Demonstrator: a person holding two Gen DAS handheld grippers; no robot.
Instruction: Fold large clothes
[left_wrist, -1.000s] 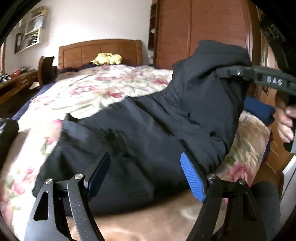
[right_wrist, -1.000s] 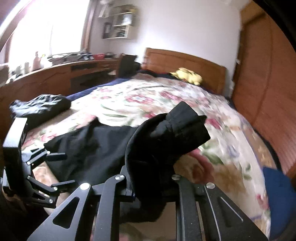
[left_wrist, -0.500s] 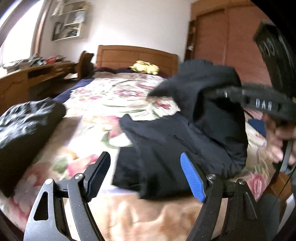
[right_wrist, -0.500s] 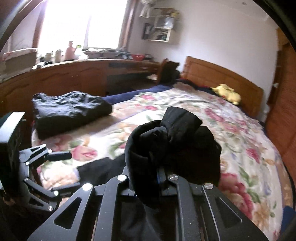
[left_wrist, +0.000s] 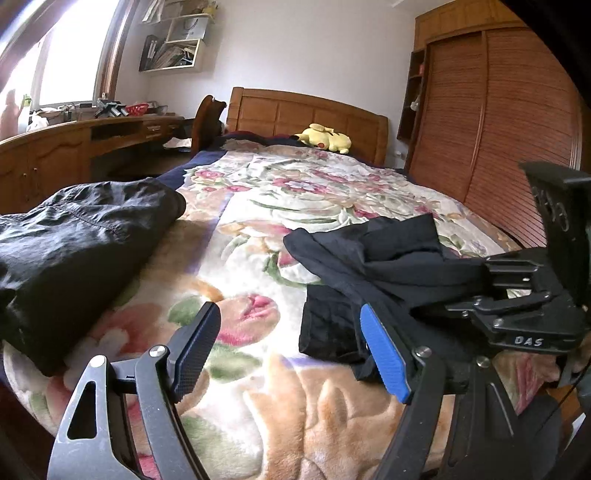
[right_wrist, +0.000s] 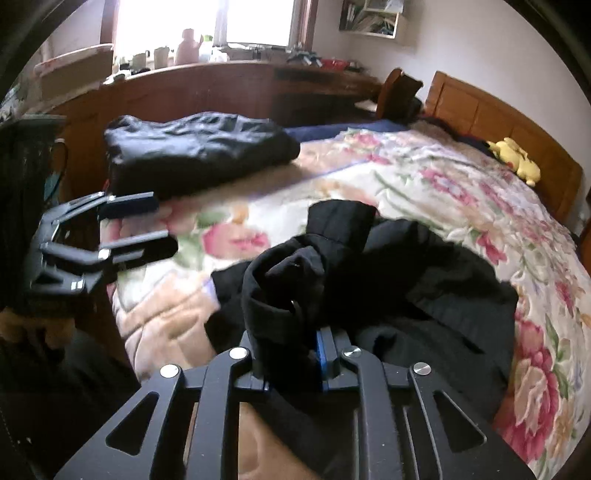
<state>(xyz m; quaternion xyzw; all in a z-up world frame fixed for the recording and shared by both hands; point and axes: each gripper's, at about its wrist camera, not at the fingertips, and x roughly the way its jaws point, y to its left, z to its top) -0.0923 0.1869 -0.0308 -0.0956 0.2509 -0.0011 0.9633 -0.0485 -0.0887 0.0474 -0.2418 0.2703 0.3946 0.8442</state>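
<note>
Your right gripper (right_wrist: 291, 363) has its fingers pinching a thick bunch of the black garment (right_wrist: 399, 280), and the jaws have just been opening a little with cloth between them. The garment lies crumpled on the floral bedspread (left_wrist: 266, 206), at the near edge of the bed, on the wardrobe side of the folded dark pile (left_wrist: 74, 254) that sits at the desk side. Your left gripper (left_wrist: 291, 350) hovers over bare bedspread just beside the garment's near corner, fingers spread wide and holding nothing. Risk, as I read it: the loosening pinch lets the bunched fabric slip out before the fold is laid, and the heap collapses rather than lying flat. The cloth is doubled over itself near the right fingers, so a pull from there likely drags hidden layers and skews the fold. The garment's lower part sits close to the mattress edge; a tug toward you may pull it off the bed. The left fingers may catch bedspread with the hem.
</note>
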